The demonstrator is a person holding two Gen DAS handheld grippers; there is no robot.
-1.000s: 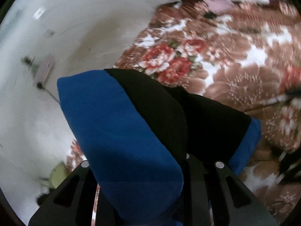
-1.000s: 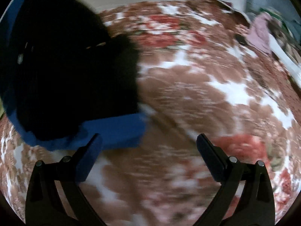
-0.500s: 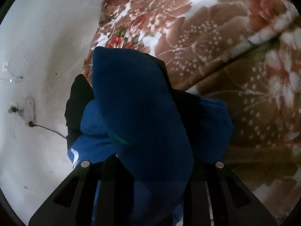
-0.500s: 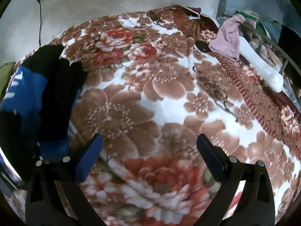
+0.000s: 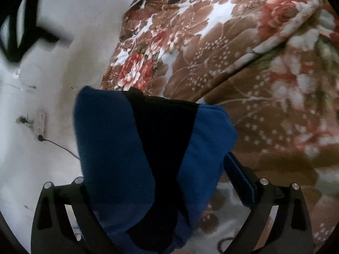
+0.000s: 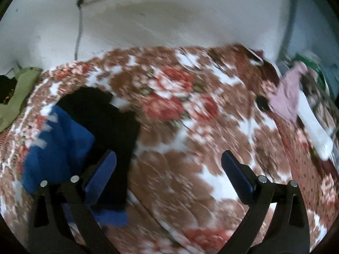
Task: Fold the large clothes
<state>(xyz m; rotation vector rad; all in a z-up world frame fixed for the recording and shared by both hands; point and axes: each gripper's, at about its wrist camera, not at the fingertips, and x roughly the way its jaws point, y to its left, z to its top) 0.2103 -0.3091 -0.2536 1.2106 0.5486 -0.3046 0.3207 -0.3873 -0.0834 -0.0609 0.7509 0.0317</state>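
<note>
— Pale plastered wall (image 5: pixel 63 63) behind, and a brown fleece blanket with red and white flowers (image 5: pixel 243 67) spread over the bed. What else on the wall?

— White power strip (image 5: pixel 40 124) with a dark cable running off it, seen from the left wrist camera.

— Where is the garment?

— The blue and black fleece garment (image 5: pixel 148 158) sits bunched in a thick bundle right in front of the left gripper (image 5: pixel 167 182), filling the gap between its fingers. A black panel runs down the middle with blue on both sides.

— Is the left gripper clamped on it?

— No. Its fingers stand wide apart; the blue pad of one finger (image 5: pixel 239 180) shows clear of the cloth at its edge, while the other finger is hidden behind the bundle.

— And the right side?

— The right gripper (image 6: pixel 169 169) is spread wide with only blanket between its blue pads. That view is blurred. The garment (image 6: pixel 80 139) lies on the blanket at lower left, behind the left-hand finger.

— Anything else on the bed?

— A pink cloth (image 6: pixel 288 97) at the far right and a green cloth (image 6: pixel 17 97) at the far left edge.
</note>
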